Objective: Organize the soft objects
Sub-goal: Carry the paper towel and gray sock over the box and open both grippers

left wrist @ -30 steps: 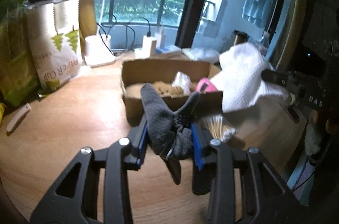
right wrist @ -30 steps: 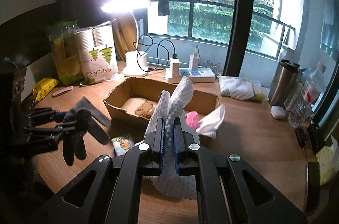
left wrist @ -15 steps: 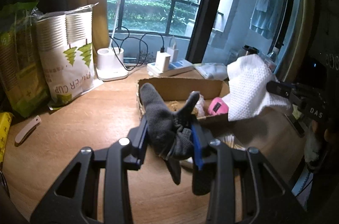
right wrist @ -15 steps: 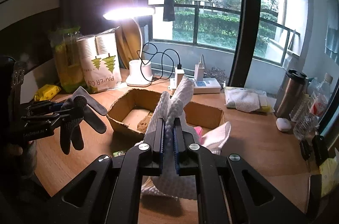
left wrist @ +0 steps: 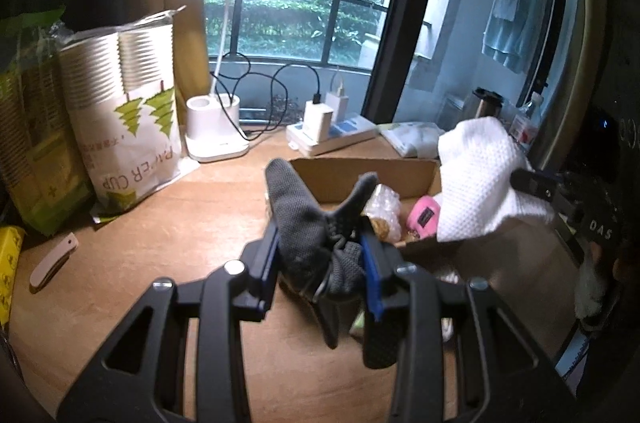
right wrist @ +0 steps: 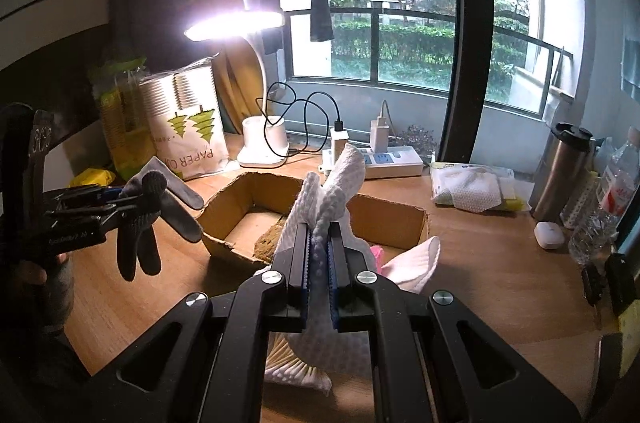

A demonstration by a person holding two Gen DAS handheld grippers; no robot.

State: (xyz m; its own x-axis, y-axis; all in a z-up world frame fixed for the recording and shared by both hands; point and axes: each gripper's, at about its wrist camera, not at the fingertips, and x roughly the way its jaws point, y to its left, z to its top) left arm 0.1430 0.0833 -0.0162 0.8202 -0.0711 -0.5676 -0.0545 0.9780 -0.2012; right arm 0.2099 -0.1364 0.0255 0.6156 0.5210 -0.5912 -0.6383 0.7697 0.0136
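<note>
1. The left gripper [left wrist: 320,255] has its jaws pinching a grey glove [left wrist: 308,223], held up in the air near the box [right wrist: 240,199].
2. The right gripper [right wrist: 319,247] has its jaws pressed tight on a white cloth [right wrist: 336,183], held up over the box.
3. The box sits on the wooden surface [right wrist: 480,263], with a pink thing [left wrist: 424,217] inside.

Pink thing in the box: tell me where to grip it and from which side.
Grip the pink thing across its short sides, coming straight down from above: the cardboard box walls block sideways approaches, and the white cloth hangs beside it.
</note>
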